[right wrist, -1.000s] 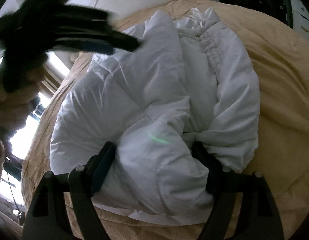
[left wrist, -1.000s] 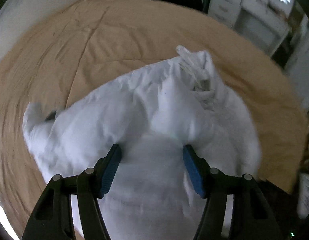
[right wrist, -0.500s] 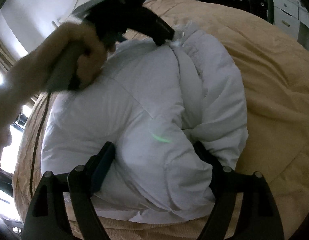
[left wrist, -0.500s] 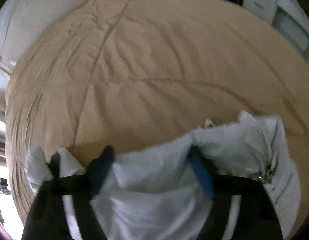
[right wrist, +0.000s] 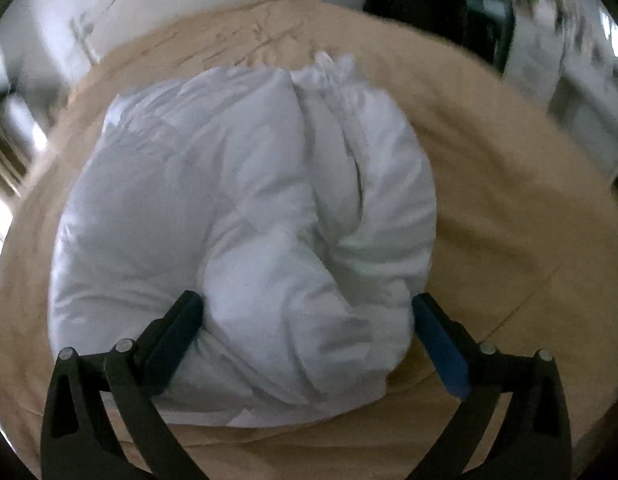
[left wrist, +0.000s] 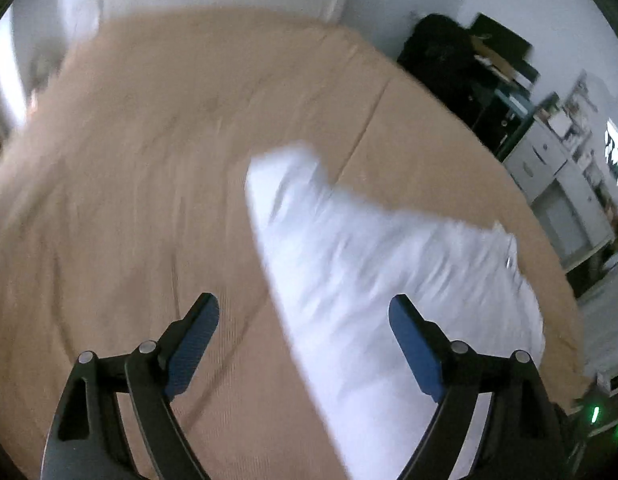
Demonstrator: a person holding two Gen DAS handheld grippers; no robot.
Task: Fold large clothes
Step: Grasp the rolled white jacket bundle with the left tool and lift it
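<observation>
Puffy white padded garment [right wrist: 245, 240] lies folded into a thick bundle on the tan quilted bedspread [right wrist: 509, 240]; both tongs have just let go.

The right gripper [right wrist: 307, 320] has just been opening, its jaws now wide either side of the bundle's near roll without squeezing it. The left gripper [left wrist: 305, 320], jaws likewise just opened, holds nothing. The folding looks largely done, perhaps only tidying left. White drawers [left wrist: 557, 168] and dark furniture [left wrist: 461, 60] stand clear beyond the bed.
</observation>
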